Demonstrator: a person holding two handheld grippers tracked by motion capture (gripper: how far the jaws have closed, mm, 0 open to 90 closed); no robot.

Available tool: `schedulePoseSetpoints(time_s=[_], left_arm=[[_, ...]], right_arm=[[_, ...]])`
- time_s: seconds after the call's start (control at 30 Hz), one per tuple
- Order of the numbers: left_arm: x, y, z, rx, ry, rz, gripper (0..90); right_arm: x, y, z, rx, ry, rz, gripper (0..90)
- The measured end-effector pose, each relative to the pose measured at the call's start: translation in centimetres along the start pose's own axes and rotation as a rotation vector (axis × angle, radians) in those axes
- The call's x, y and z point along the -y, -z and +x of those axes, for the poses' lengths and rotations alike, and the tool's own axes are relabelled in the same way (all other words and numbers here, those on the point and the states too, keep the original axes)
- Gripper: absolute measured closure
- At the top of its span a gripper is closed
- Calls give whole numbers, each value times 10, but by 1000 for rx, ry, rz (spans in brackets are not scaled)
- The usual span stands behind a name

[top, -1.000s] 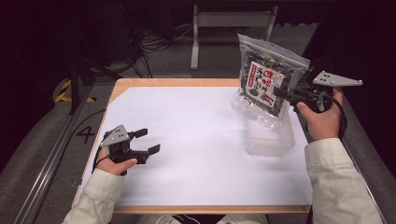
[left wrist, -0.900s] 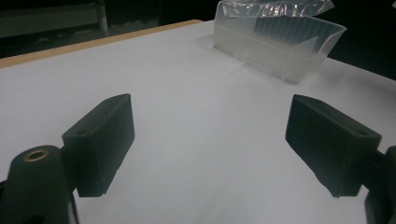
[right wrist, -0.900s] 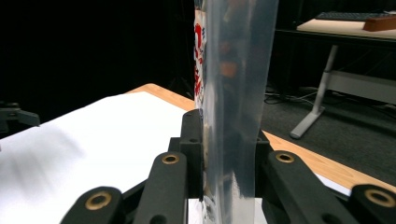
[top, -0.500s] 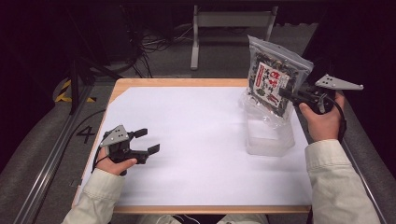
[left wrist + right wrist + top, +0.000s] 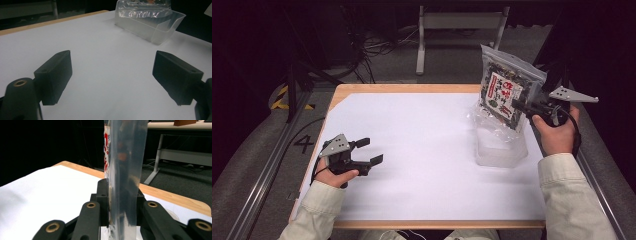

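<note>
- Here, the right gripper [image 5: 518, 106] pinches a snack bag [image 5: 506, 89] by its edge, held above a clear tub [image 5: 499, 145] at the table's right side.
- The thin film could slip from the clamped jaws.
- The swinging bag might catch the rim and tip the tub.
- The left gripper [image 5: 368, 151] rests wide and empty.

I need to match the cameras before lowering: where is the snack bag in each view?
High view: snack bag upper right, above the clear tub, clamped by the right gripper.
Left gripper view: its lower edge top centre, over the tub.
Right gripper view: centre, edge-on.
Shared landmark: white table sheet.
</note>
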State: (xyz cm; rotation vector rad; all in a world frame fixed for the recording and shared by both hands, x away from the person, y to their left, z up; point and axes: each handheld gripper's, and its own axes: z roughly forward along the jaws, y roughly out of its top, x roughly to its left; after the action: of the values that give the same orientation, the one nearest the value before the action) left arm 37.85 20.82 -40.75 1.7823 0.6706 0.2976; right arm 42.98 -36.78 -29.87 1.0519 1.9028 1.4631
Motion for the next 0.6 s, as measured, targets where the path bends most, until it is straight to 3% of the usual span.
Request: schedulePoseSetpoints(time_s=[0.3,0.43,0.6], left_arm=[[0,-1,0,3,2,2,171],[0,0,0,0,2,3,171],[0,0,0,0,7,6,171]], right_arm=[[14,2,-4,30,-14,41,758],[22,4,-5,41,-40,38,759],[26,6,-6,63,-38,45,760]])
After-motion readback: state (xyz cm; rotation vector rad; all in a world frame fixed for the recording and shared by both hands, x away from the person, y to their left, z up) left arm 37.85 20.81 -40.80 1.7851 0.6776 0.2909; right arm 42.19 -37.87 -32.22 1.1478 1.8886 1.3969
